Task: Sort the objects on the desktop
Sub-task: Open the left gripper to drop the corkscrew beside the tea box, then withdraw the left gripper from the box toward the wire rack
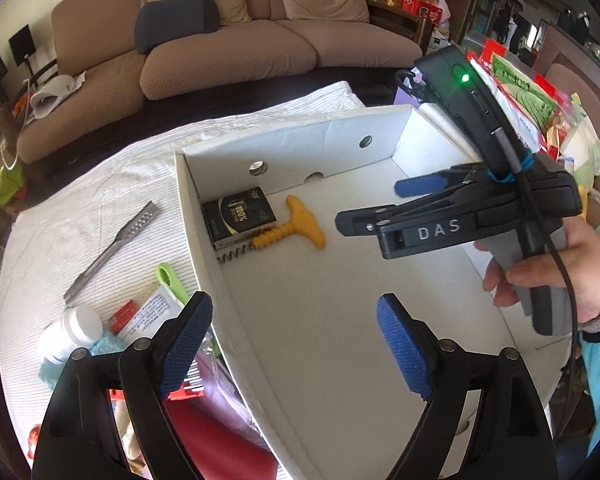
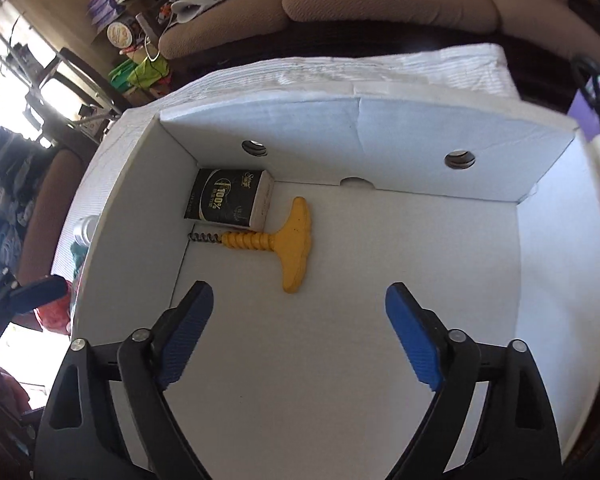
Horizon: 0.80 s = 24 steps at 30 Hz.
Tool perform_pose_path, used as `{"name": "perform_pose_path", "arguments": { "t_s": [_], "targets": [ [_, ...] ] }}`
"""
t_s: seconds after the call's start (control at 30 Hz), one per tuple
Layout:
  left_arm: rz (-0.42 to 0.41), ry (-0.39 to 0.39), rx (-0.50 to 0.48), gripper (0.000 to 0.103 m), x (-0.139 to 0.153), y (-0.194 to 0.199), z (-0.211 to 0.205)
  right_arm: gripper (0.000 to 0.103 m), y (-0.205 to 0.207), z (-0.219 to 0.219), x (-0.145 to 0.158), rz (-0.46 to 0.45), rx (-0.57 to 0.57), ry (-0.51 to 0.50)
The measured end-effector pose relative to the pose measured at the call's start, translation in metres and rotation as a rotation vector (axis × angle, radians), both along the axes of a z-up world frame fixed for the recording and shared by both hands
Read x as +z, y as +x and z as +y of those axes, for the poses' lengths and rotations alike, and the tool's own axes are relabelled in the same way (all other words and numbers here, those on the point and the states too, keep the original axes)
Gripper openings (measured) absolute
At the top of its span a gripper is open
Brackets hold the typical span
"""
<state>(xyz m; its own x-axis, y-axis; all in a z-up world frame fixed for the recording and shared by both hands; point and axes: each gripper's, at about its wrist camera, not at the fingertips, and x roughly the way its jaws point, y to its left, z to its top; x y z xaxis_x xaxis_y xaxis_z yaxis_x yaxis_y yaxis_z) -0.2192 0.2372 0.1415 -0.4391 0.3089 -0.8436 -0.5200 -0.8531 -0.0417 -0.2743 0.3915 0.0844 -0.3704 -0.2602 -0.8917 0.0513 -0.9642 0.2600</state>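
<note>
The yellow corkscrew (image 2: 288,240) lies near the white box's (image 2: 420,184) far-left corner, beyond the empty, wide-apart right gripper (image 2: 300,336).

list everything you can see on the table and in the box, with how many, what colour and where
Cardboard box: one, white, on the striped cloth.
Black packet: one, black with gold print, box's far-left corner.
Corkscrew: one, yellow handle, in box beside the packet.
Metal tool: one, silver, on cloth left of box.
Pill bottle: one, white, on cloth near the left jaws.
Green tool: one, green, on the cloth beside the box wall.
Left gripper: open, empty.
Right gripper: open, empty, over the box.
</note>
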Motion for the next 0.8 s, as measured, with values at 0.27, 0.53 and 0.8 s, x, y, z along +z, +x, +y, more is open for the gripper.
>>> {"name": "perform_pose_path", "arguments": {
  "t_s": [0.27,0.53,0.8],
  "targets": [
    [0.061,-0.037,0.008,0.103,0.024,0.052,0.001,0.103,0.066,-0.024,0.062,0.099,0.002,0.229],
    [0.083,-0.052,0.046,0.103,0.037,0.099,-0.006,0.103,0.130,-0.019,0.097,0.151,0.007,0.274],
    [0.082,-0.052,0.117,0.103,0.040,0.140,-0.018,0.103,0.180,-0.035,0.124,0.195,-0.001,0.329]
  ]
}}
